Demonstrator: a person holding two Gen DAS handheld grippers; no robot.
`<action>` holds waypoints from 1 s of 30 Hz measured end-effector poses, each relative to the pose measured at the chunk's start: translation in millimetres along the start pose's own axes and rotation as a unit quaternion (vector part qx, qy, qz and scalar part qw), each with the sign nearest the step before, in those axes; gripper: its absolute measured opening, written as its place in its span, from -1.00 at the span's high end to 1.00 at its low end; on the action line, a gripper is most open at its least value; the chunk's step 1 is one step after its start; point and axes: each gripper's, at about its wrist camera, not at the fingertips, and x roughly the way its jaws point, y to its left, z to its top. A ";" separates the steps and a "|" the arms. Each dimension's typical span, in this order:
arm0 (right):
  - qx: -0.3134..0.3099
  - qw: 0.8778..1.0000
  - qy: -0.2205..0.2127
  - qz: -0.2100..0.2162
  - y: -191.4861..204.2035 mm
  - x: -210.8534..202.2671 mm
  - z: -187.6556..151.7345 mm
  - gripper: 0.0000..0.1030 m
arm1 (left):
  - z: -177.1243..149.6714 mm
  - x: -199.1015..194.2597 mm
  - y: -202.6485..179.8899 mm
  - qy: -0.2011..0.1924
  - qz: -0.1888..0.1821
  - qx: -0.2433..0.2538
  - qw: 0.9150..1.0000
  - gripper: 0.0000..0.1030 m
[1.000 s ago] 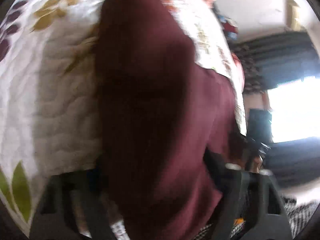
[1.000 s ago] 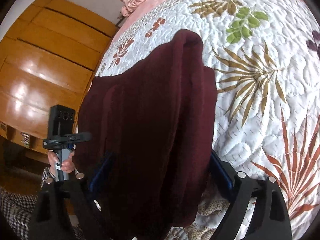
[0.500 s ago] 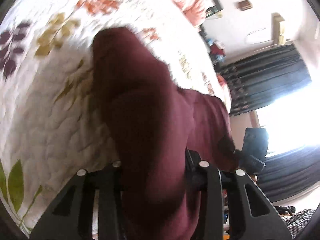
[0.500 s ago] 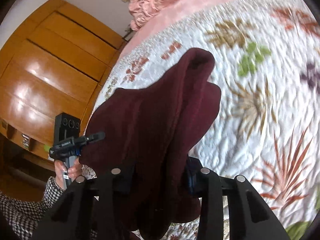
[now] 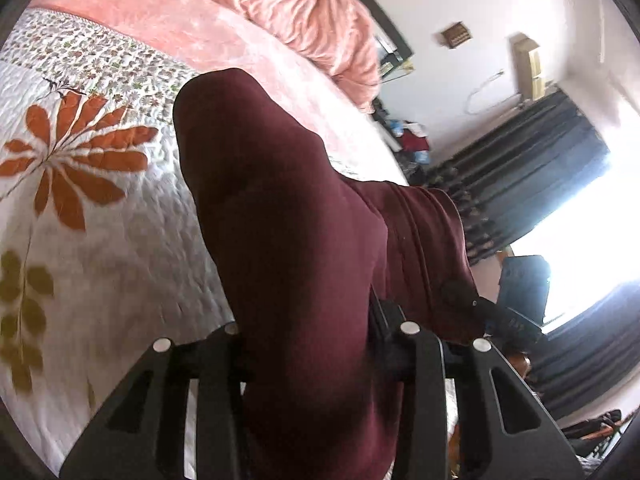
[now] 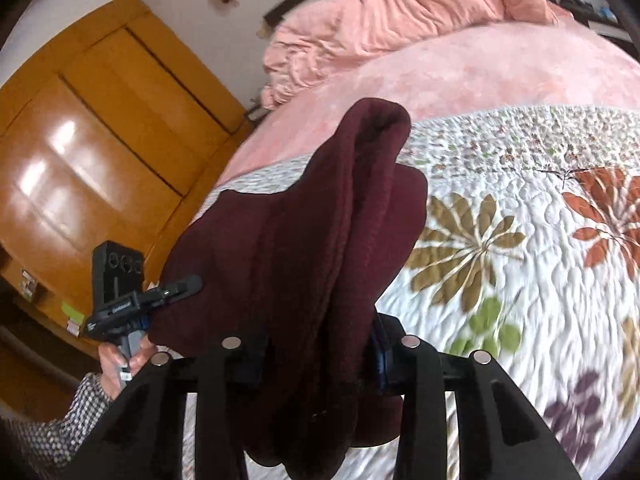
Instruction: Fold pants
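The dark maroon pants [image 5: 288, 240] hang bunched between both grippers, lifted above the flowered quilt [image 5: 100, 220]. In the left wrist view my left gripper [image 5: 308, 332] is shut on a thick fold of the cloth, which hides its fingertips. The right gripper [image 5: 500, 320] shows at the cloth's far right corner. In the right wrist view my right gripper [image 6: 316, 344] is shut on the pants [image 6: 300, 240], whose folded edge stands up ahead and hangs below the jaws. The left gripper [image 6: 176, 292] pinches the left corner, held by a hand [image 6: 120, 356] in a checked sleeve.
A pink blanket [image 6: 500, 68] covers the far part of the bed, with a crumpled pink bundle [image 6: 400, 12] at its head. Wooden cupboard doors [image 6: 80, 160] stand to the left. Dark curtains [image 5: 540, 184] and a bright window are at the right.
Both grippers went from wide open around the pants to shut on them. Then they rose and carried the cloth toward the head of the bed, bringing the pink blanket into view.
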 end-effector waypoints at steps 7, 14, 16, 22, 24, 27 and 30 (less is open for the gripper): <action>0.066 0.996 0.045 -0.043 -57.3 58.3 -13.0 -0.17 | -1.1 51.3 39.3 0.054 0.098 0.004 0.994 -0.35; 0.088 0.993 0.016 -0.078 -63.9 35.2 -29.6 -0.84 | -10.4 32.5 35.9 0.043 0.151 0.056 0.986 -0.84; 0.085 0.991 0.002 -0.107 -62.1 19.8 -38.3 -0.93 | -9.7 24.9 38.2 0.035 0.188 0.073 0.979 -0.95; 0.073 0.983 -0.026 -0.166 -35.5 -12.6 -62.6 -0.93 | -20.3 -14.3 31.8 0.013 0.223 0.050 0.973 -0.94; 0.059 0.980 -0.032 -0.188 -18.1 -28.7 -75.1 -0.93 | -27.1 -35.3 26.1 -0.013 0.253 0.038 0.967 -0.94; 0.026 0.975 -0.028 -0.219 12.2 -43.3 -89.8 -0.93 | -44.1 -61.1 4.6 -0.047 0.283 0.045 0.957 -0.94; 0.005 0.970 -0.008 -0.245 41.3 -47.8 -108.0 -0.93 | -60.2 -63.2 -30.7 -0.032 0.299 0.092 0.949 -0.94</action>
